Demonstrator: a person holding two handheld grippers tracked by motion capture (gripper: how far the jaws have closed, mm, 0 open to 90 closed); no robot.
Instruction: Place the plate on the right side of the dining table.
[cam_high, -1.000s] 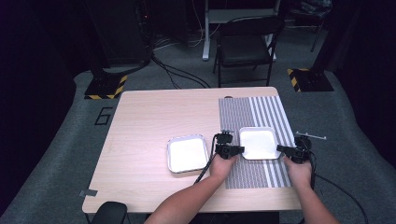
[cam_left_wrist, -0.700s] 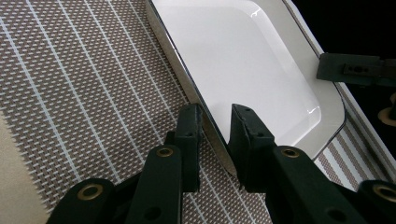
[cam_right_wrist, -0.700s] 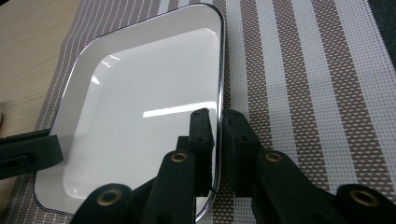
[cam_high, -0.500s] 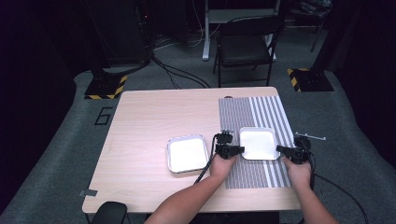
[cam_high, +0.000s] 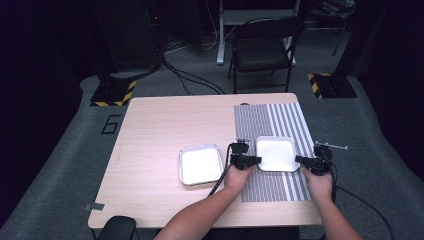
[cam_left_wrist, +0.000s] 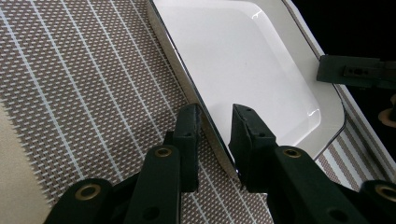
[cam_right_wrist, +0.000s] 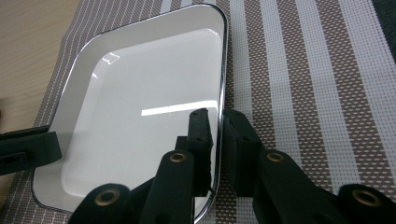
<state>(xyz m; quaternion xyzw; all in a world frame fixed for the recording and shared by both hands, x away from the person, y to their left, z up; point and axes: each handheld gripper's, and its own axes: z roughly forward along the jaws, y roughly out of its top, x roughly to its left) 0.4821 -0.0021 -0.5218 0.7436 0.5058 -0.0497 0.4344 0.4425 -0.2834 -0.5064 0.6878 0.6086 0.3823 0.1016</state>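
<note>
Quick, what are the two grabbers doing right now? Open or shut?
Left gripper: shut on the left rim of the white tray.
Right gripper: shut on the tray's right rim.

Two matte black grippers are seen: the left gripper and the right gripper; brass-coloured rivets are set into the linked black jaw arms; a black cable is trailed from each; the forearms are left bare, unsleeved.
</note>
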